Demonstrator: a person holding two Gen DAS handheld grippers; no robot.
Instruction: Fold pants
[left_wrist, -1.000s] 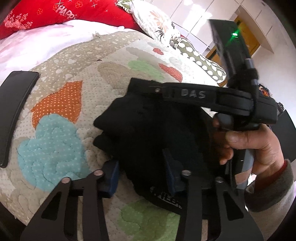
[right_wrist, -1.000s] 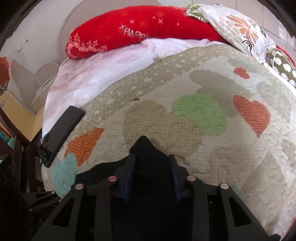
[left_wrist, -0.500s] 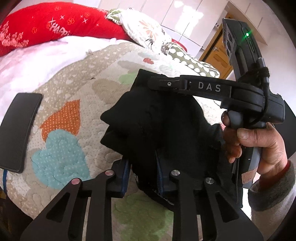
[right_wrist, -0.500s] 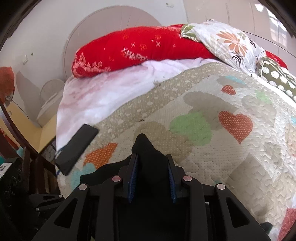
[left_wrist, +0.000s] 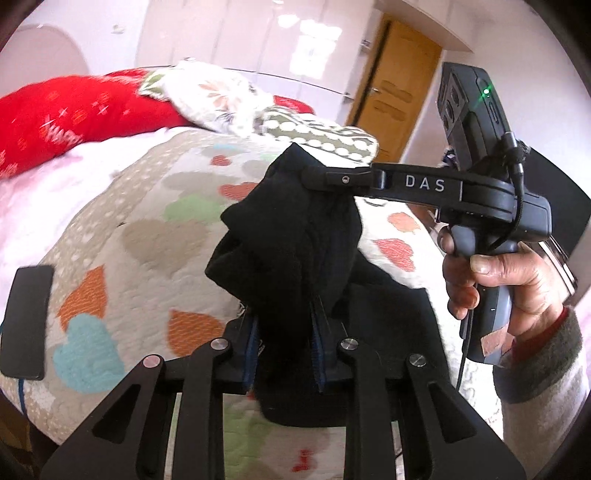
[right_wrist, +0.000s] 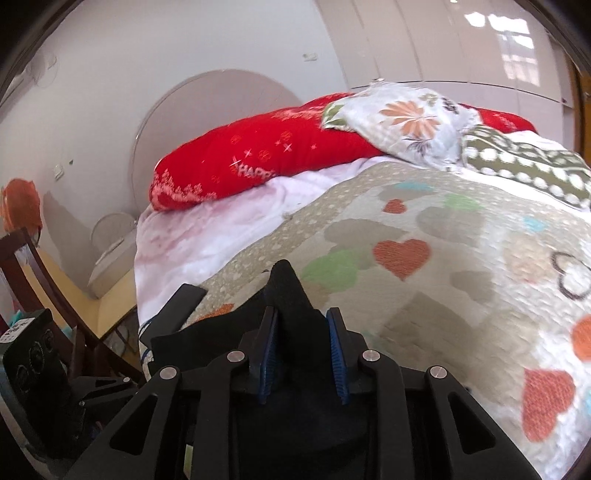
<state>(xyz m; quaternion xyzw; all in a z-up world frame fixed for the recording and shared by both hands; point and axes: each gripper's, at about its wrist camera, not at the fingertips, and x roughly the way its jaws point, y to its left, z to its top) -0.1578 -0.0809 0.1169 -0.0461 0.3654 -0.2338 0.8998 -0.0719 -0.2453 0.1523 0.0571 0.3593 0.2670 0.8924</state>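
Black pants (left_wrist: 291, 236) hang bunched in the air above the heart-patterned quilt (left_wrist: 147, 236). My left gripper (left_wrist: 284, 354) is shut on a lower fold of them. My right gripper (left_wrist: 314, 177) comes in from the right in the left wrist view, held by a hand, and is shut on the pants' top edge. In the right wrist view my right gripper (right_wrist: 301, 350) clamps a black peak of the pants (right_wrist: 286, 288) between its blue pads (right_wrist: 267, 350), above the quilt (right_wrist: 424, 288).
A black phone (left_wrist: 26, 321) lies on the quilt's left edge. Red (right_wrist: 258, 155), floral (right_wrist: 406, 118) and dotted green (right_wrist: 524, 162) pillows lie at the bed's head. A wooden chair (right_wrist: 33, 273) stands left of the bed. A wooden door (left_wrist: 391, 85) is at the back right.
Both grippers have lifted the pants up off the quilt. My left gripper closed on the fabric, and the views now tilt up toward the pillows and wall.
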